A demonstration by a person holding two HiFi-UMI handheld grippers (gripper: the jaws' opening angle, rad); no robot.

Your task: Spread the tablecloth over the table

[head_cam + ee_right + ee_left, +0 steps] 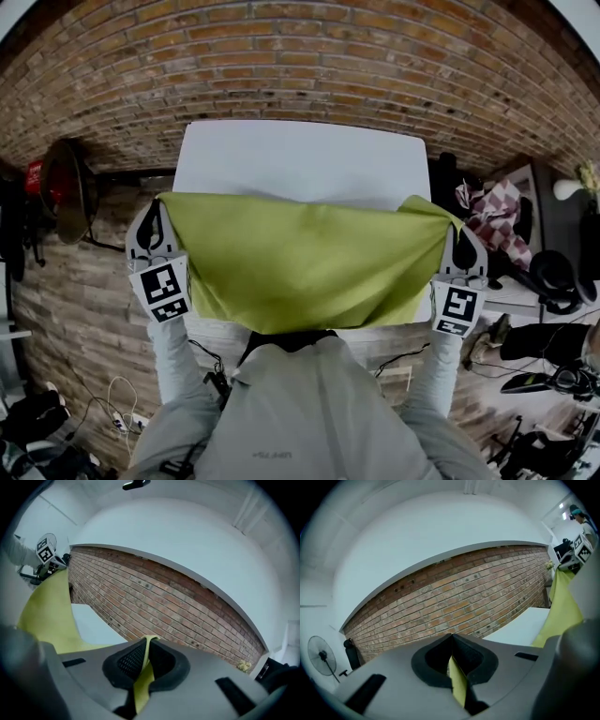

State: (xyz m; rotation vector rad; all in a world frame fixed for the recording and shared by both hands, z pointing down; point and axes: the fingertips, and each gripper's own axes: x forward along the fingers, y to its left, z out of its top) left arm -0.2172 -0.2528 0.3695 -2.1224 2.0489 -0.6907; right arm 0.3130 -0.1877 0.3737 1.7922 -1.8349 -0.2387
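Observation:
A yellow-green tablecloth (300, 262) hangs stretched between my two grippers above the near part of a white table (300, 159). My left gripper (155, 214) is shut on the cloth's left corner, and a strip of cloth (458, 686) is pinched between its jaws. At the right corner my right gripper (459, 230) is shut on the cloth too, with a fold of cloth (143, 677) caught between its jaws. The cloth sags in the middle and hides the table's near edge. The far half of the table is bare.
A brick wall (300, 66) stands behind the table. A black fan (66, 192) is at the left. At the right are a checked cloth (497, 211), dark gear (553, 281) and cables on the floor. More cables (117, 412) lie at the lower left.

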